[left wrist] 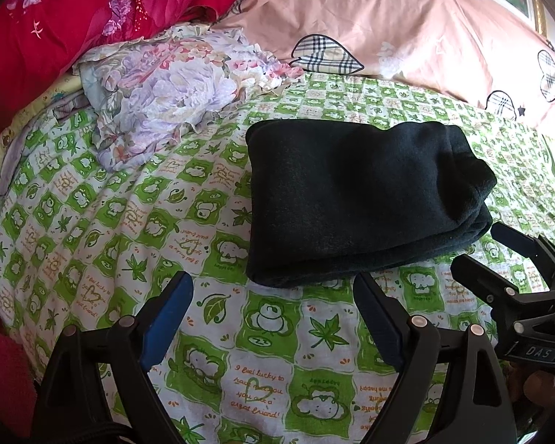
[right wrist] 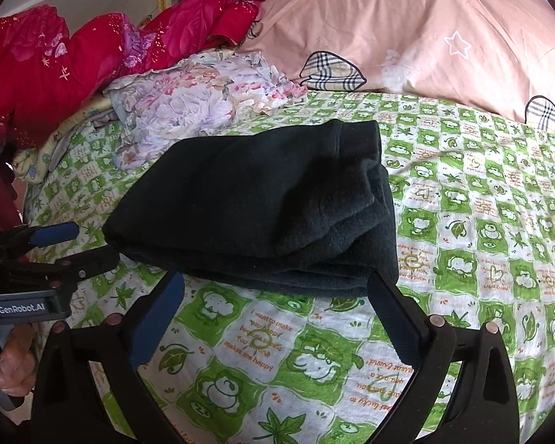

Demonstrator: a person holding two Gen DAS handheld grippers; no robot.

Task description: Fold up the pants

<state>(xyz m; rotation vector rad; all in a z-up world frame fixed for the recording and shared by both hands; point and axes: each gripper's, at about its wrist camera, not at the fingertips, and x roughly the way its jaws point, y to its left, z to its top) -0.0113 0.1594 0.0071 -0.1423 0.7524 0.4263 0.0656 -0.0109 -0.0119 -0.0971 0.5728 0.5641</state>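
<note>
1. Pants [left wrist: 362,199] lie folded into a thick dark bundle on the bed [left wrist: 262,336], on its green-and-white checked sheet; we hold nothing in either tool.
2. Beyond the pants we see a pink pillow [left wrist: 407,26] with plaid hearts; to the far left of the pants, a crumpled floral cloth [left wrist: 166,88] and a red quilt [left wrist: 44,33].
3. Our left gripper [left wrist: 273,318] hovers just short of the near edge of the pants, its jaws spread wide and holding nothing.
4. Our right gripper [right wrist: 277,309] sits at the near edge of the pants, jaws also spread wide; the right jaw looks to meet the bundle's corner, though we cannot tell if it touches.
5. Only the left wrist view shows the right gripper [left wrist: 507,255] from outside, near the right end of the pants.
6. Only the right wrist view shows the left gripper [right wrist: 55,251] from outside, near the left end of the pants, and the stacked layers at the bundle's right end.
</note>
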